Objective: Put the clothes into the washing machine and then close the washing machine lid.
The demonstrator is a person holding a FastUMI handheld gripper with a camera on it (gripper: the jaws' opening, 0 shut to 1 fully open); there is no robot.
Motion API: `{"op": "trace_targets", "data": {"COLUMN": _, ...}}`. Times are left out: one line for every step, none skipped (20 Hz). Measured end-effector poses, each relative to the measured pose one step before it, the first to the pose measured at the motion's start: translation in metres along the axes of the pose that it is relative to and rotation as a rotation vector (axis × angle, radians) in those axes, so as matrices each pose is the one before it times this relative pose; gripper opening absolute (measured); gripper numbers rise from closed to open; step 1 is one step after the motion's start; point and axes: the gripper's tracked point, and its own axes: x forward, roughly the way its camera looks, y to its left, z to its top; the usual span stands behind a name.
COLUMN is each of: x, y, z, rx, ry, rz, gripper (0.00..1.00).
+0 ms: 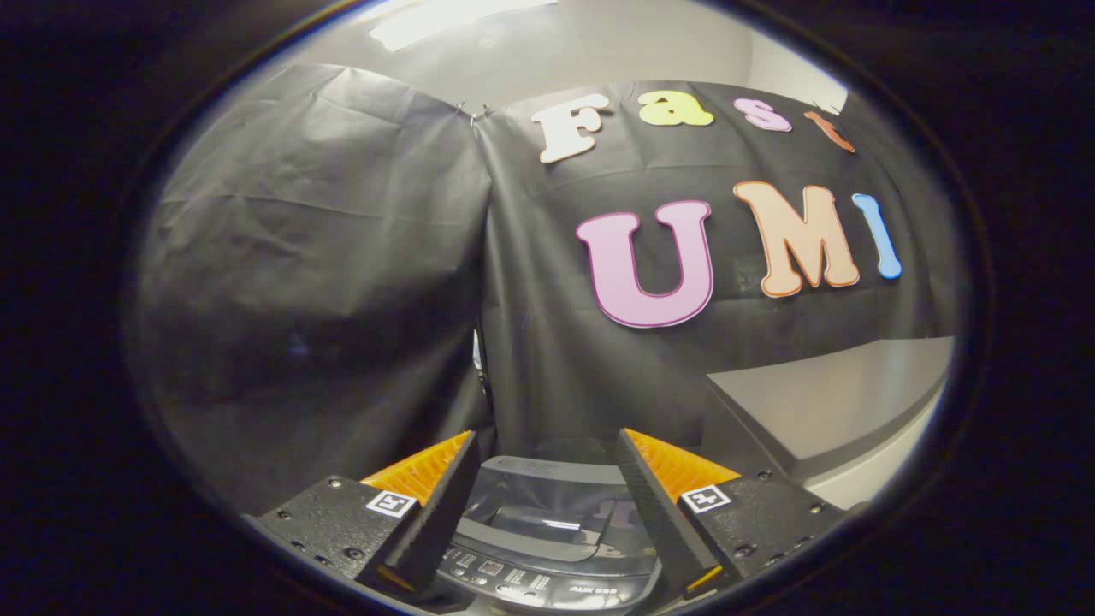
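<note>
My gripper is open, its two fingers spread wide with nothing between them. Below and between the fingers lies the top of the washing machine: a dark glossy lid lying flat and shut, with a control panel of small buttons along its near edge. The lid reflects the room. I see no clothes here. The gripper hovers above the machine, tilted toward the booth wall beyond it.
A black cloth wall hangs close behind the machine. To the right of the right finger stands a grey table top with a pale front edge. Ceiling light shows above the cloth.
</note>
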Motion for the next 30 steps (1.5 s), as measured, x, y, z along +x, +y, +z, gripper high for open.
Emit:
{"op": "trace_targets", "data": {"x": -0.0144, "y": -0.00383, "z": 0.00632, "rx": 0.00072, "ry": -0.01646, "rz": 0.00164, "gripper": 0.97}}
{"op": "trace_targets", "data": {"x": -0.01376, "y": -0.00403, "z": 0.00427, "rx": -0.00605, "ry": -0.01678, "rz": 0.00363, "gripper": 0.97}}
{"op": "trace_targets", "data": {"x": -0.01329, "y": -0.0022, "z": 0.00642, "rx": -0.01105, "ry": -0.02193, "rz": 0.00753, "gripper": 0.97}}
{"op": "trace_targets", "data": {"x": -0.0165, "y": -0.00337, "z": 0.00563, "rx": -0.00929, "ry": -0.01926, "rz": 0.0002, "gripper": 0.97}}
{"op": "trace_targets", "data": {"x": -0.0152, "y": -0.00532, "z": 0.00082, "rx": -0.01058, "ry": -0.01137, "rz": -0.00918, "gripper": 0.97}}
{"op": "trace_targets", "data": {"x": -0.01285, "y": -0.00966, "z": -0.00126, "rx": -0.01151, "ry": -0.00816, "rz": -0.0195, "gripper": 0.97}}
{"op": "trace_targets", "data": {"x": -0.01423, "y": -0.00773, "z": 0.00011, "rx": -0.01349, "ry": -0.00954, "rz": -0.01951, "gripper": 0.97}}
{"op": "trace_targets", "data": {"x": -0.01376, "y": -0.00835, "z": 0.00222, "rx": -0.01473, "ry": -0.00708, "rz": -0.02187, "gripper": 0.97}}
{"op": "trace_targets", "data": {"x": -0.01191, "y": -0.00868, "z": 0.0014, "rx": -0.0127, "ry": -0.00582, "rz": -0.0264, "gripper": 0.97}}
{"op": "trace_targets", "data": {"x": -0.01423, "y": -0.00814, "z": 0.00432, "rx": -0.01274, "ry": -0.00451, "rz": -0.02583, "gripper": 0.97}}
{"op": "trace_targets", "data": {"x": -0.01177, "y": -0.00727, "z": 0.00235, "rx": -0.01651, "ry": -0.00032, "rz": -0.02309, "gripper": 0.97}}
{"op": "trace_targets", "data": {"x": -0.00832, "y": -0.00559, "z": 0.00287, "rx": -0.02499, "ry": -0.0034, "rz": -0.02049, "gripper": 0.97}}
{"op": "trace_targets", "data": {"x": -0.00751, "y": -0.00257, "z": 0.00276, "rx": -0.02365, "ry": 0.00115, "rz": -0.02473, "gripper": 0.97}}
{"op": "trace_targets", "data": {"x": -0.00659, "y": -0.00504, "z": 0.00068, "rx": -0.02702, "ry": 0.00247, "rz": -0.02832, "gripper": 0.97}}
{"op": "trace_targets", "data": {"x": -0.00572, "y": -0.00294, "z": -0.00298, "rx": -0.03137, "ry": 0.00543, "rz": -0.02407, "gripper": 0.97}}
{"op": "trace_targets", "data": {"x": -0.00396, "y": -0.00322, "z": -0.00278, "rx": -0.04012, "ry": 0.00927, "rz": -0.02014, "gripper": 0.97}}
{"op": "trace_targets", "data": {"x": -0.00487, "y": -0.00392, "z": -0.00553, "rx": -0.0341, "ry": 0.01013, "rz": -0.0236, "gripper": 0.97}}
{"op": "trace_targets", "data": {"x": -0.00456, "y": -0.00287, "z": -0.00513, "rx": -0.02629, "ry": 0.01288, "rz": -0.02175, "gripper": 0.97}}
{"op": "trace_targets", "data": {"x": -0.00305, "y": -0.00201, "z": -0.00701, "rx": -0.01012, "ry": 0.01397, "rz": -0.01905, "gripper": 0.97}}
{"op": "trace_targets", "data": {"x": 0.00064, "y": 0.00251, "z": -0.00505, "rx": 0.00586, "ry": 0.01248, "rz": -0.00549, "gripper": 0.97}}
{"op": "trace_targets", "data": {"x": -0.00117, "y": 0.00571, "z": -0.00412, "rx": 0.01614, "ry": 0.01573, "rz": 0.01093, "gripper": 0.97}}
{"op": "trace_targets", "data": {"x": -0.00134, "y": 0.00627, "z": -0.00608, "rx": 0.02481, "ry": 0.01486, "rz": 0.01831, "gripper": 0.96}}
{"op": "trace_targets", "data": {"x": -0.0018, "y": 0.00733, "z": -0.00351, "rx": 0.0321, "ry": 0.00928, "rz": 0.01908, "gripper": 0.96}}
{"op": "trace_targets", "data": {"x": -0.00242, "y": 0.00516, "z": -0.0017, "rx": 0.04147, "ry": -0.00023, "rz": 0.01583, "gripper": 0.96}}
{"op": "trace_targets", "data": {"x": 0.00097, "y": 0.00297, "z": -0.00073, "rx": 0.03028, "ry": 0.00148, "rz": 0.01456, "gripper": 0.97}}
{"op": "trace_targets", "data": {"x": -0.00028, "y": 0.00001, "z": -0.00012, "rx": 0.02503, "ry": -0.00029, "rz": 0.00347, "gripper": 0.97}}
{"op": "trace_targets", "data": {"x": -0.00067, "y": -0.00218, "z": -0.00036, "rx": 0.01133, "ry": -0.00114, "rz": -0.00299, "gripper": 0.97}}
{"op": "trace_targets", "data": {"x": 0.00066, "y": -0.0033, "z": 0.00229, "rx": -0.00084, "ry": -0.00627, "rz": -0.00828, "gripper": 0.97}}
{"op": "trace_targets", "data": {"x": 0.00056, "y": -0.00382, "z": 0.00276, "rx": -0.00223, "ry": -0.01018, "rz": -0.00909, "gripper": 0.97}}
{"op": "trace_targets", "data": {"x": 0.0014, "y": -0.00248, "z": 0.00464, "rx": 0.0008, "ry": -0.01404, "rz": -0.00108, "gripper": 0.97}}
